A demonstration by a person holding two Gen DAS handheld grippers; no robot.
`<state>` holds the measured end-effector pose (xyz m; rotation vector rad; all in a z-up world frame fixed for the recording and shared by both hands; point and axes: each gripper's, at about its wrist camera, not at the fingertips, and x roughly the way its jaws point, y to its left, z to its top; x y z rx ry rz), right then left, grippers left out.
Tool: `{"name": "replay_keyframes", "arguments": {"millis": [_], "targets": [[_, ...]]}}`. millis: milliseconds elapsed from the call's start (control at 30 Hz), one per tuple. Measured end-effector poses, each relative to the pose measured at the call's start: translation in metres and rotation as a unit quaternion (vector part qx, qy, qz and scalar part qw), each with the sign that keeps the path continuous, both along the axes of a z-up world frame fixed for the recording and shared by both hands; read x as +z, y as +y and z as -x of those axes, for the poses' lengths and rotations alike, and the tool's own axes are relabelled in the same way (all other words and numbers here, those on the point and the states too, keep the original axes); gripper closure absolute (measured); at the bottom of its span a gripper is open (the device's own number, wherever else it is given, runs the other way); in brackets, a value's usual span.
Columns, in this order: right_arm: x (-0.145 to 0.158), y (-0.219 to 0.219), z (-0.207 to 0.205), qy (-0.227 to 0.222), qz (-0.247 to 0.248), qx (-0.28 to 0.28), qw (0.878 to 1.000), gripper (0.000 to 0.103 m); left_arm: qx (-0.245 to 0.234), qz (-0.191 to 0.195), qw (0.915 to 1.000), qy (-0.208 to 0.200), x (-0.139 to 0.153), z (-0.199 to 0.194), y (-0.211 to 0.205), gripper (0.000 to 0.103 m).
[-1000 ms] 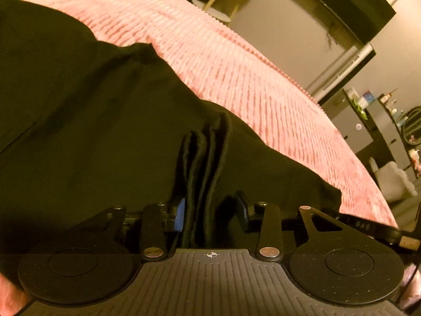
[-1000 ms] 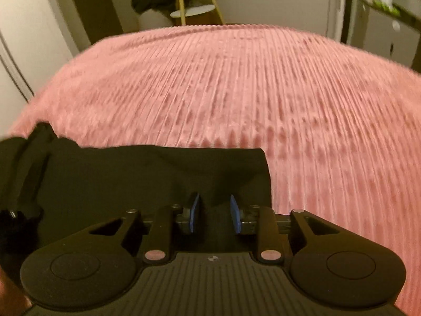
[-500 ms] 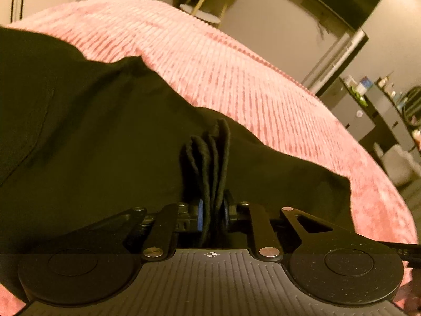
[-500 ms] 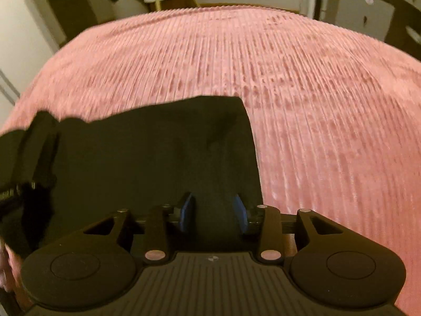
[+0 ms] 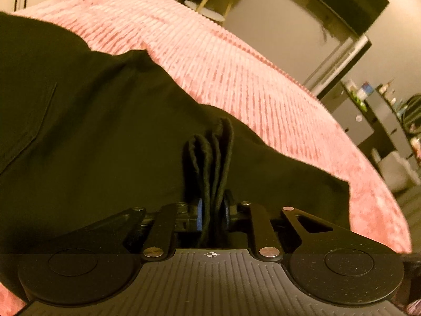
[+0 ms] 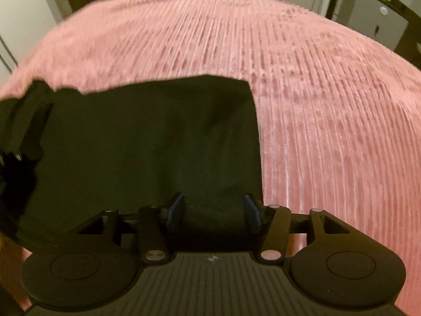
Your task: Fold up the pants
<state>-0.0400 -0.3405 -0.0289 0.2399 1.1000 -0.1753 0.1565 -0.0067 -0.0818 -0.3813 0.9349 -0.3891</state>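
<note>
Left wrist view: my left gripper (image 5: 211, 212) is clamped on a bunched stack of edges of the black pants (image 5: 92, 137), which fill the left and centre of the frame. Several layers lie together, so I judge one fold made and more to come. The pink ribbed bedspread (image 5: 236, 60) runs to upper right; a shelf unit (image 5: 379, 110) stands far right.

Right wrist view: my right gripper (image 6: 214, 210) stands wide apart, holding nothing, over the pants' square corner at centre. A white cabinet (image 6: 376, 23) sits upper right
</note>
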Motion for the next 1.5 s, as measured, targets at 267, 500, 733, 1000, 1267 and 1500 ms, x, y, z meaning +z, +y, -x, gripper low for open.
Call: {"name": "replay_keyframes", "arguments": {"millis": [267,500,733,1000,1267,1500], "targets": [[0.02,-0.016,0.042,-0.111,-0.1,-0.084,0.985,0.042,-0.004,0.025,0.9989,-0.04,0.022,0.013,0.014,0.09],[0.024,-0.01,0.04,-0.136,-0.101,-0.056,0.984,0.036,0.046,-0.032,0.9957,-0.074,0.041,0.019,0.036,0.089],[0.017,-0.014,0.032,-0.133,-0.109,-0.069,0.983,0.036,0.092,-0.09,0.9847,-0.117,0.046,0.019,0.034,0.058],[0.006,0.014,-0.009,-0.154,-0.085,-0.032,0.984,0.062,0.054,-0.081,0.9837,-0.151,0.044,0.02,0.015,0.026],[-0.016,0.042,-0.038,-0.096,0.007,0.005,0.995,0.057,0.047,-0.121,0.9873,-0.091,0.011,0.003,0.007,0.026],[-0.005,0.055,-0.021,-0.091,0.001,0.017,0.996,0.046,0.048,-0.158,0.9834,-0.076,0.005,0.008,0.009,0.021]]}}
